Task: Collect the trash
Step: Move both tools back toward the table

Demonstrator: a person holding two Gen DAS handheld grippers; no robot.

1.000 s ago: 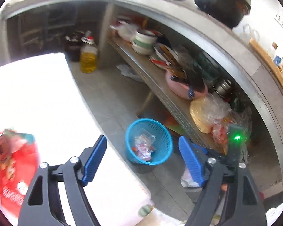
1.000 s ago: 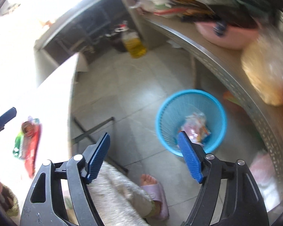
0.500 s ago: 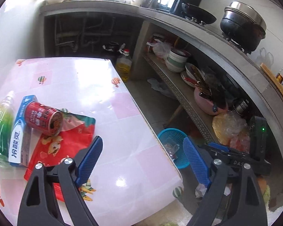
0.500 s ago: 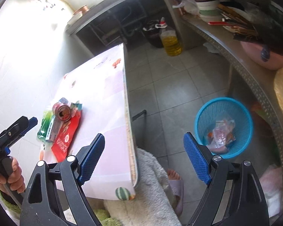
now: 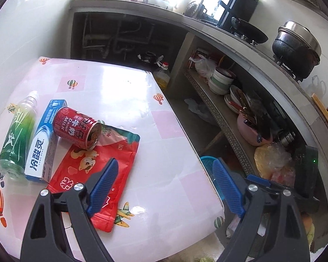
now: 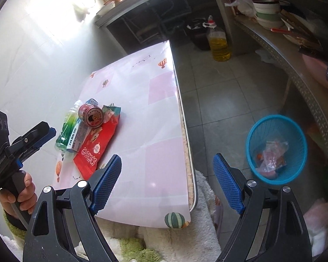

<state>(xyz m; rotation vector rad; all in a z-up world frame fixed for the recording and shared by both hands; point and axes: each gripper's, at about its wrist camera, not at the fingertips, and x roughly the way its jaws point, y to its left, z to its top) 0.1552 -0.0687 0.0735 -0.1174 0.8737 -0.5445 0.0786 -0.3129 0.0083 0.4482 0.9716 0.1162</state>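
Both grippers have swung away from the blue waste basket on the floor toward the pink tablecloth-covered table, where the trash lies clustered: a red drink can tipped on a red snack pouch, beside a toothpaste box and green bottle. The left gripper and right gripper hover spread wide, holding nothing.

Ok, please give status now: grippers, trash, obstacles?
Left gripper and right gripper open, empty. Can, bottle, box, pouch on table. Nothing blocking.
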